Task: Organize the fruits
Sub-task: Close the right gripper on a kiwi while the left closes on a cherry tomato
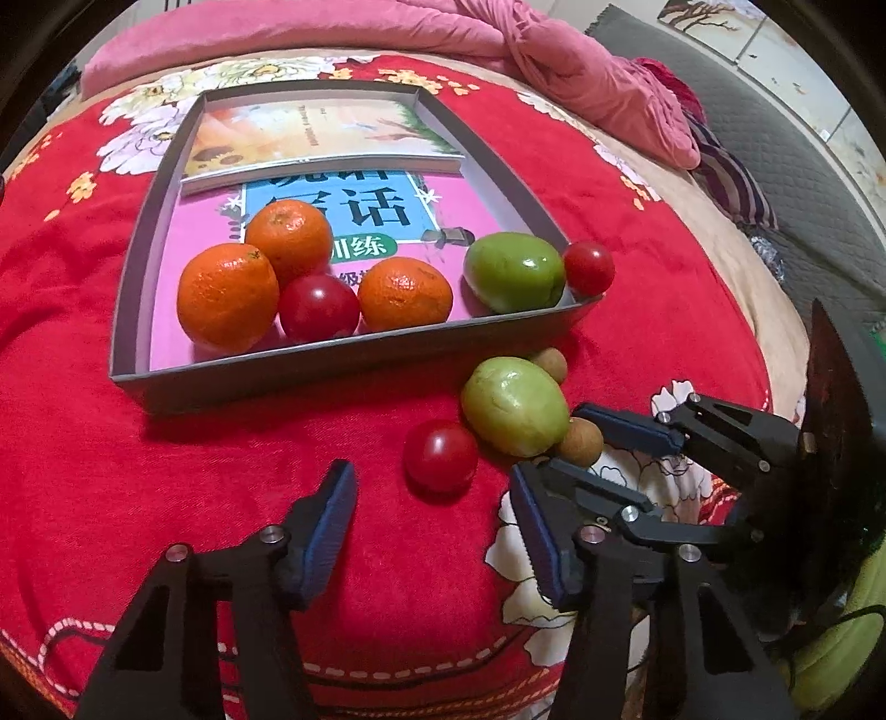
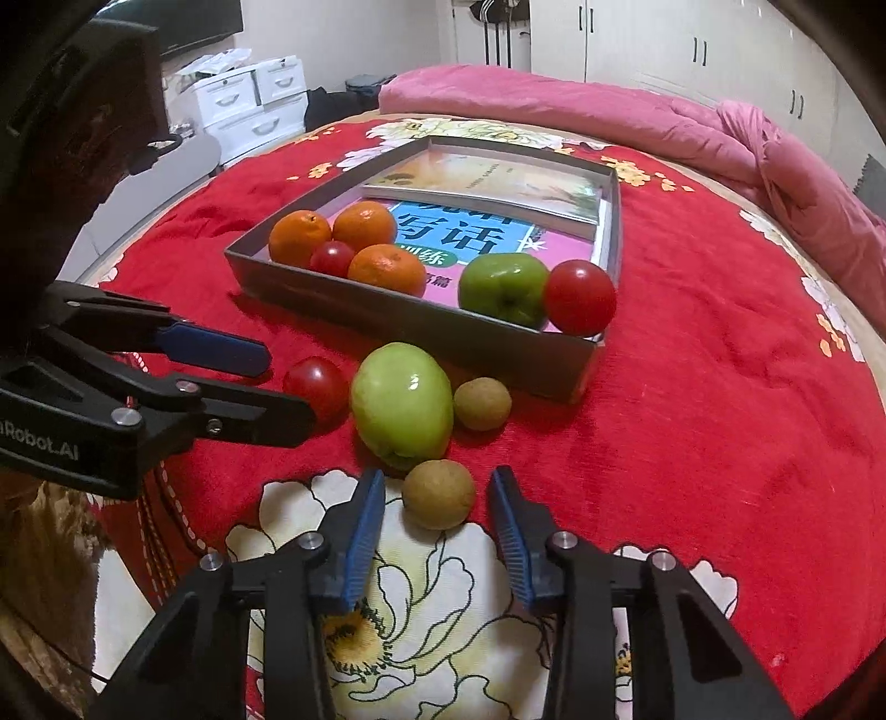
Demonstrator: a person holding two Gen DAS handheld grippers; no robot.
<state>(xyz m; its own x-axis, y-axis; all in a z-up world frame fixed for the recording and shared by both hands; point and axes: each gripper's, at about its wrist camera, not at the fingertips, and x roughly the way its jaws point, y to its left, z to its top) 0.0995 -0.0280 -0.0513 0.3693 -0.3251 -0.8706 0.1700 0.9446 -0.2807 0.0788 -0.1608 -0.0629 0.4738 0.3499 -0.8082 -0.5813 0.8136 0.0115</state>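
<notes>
I am holding my right claw (image 2: 437,520) wide open around the little brown fruit (image 2: 438,494) low in the middle, empty, needing to squeeze next.

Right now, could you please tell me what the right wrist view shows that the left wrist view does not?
Only the right wrist view shows the white drawers and wardrobe doors behind the bed, and the right tongs open around a brown fruit. Only the left wrist view shows the striped cloth and the left tongs open just short of a tomato. Both show the tray with books, three oranges, a green fruit and tomatoes, plus the loose green fruit.
</notes>
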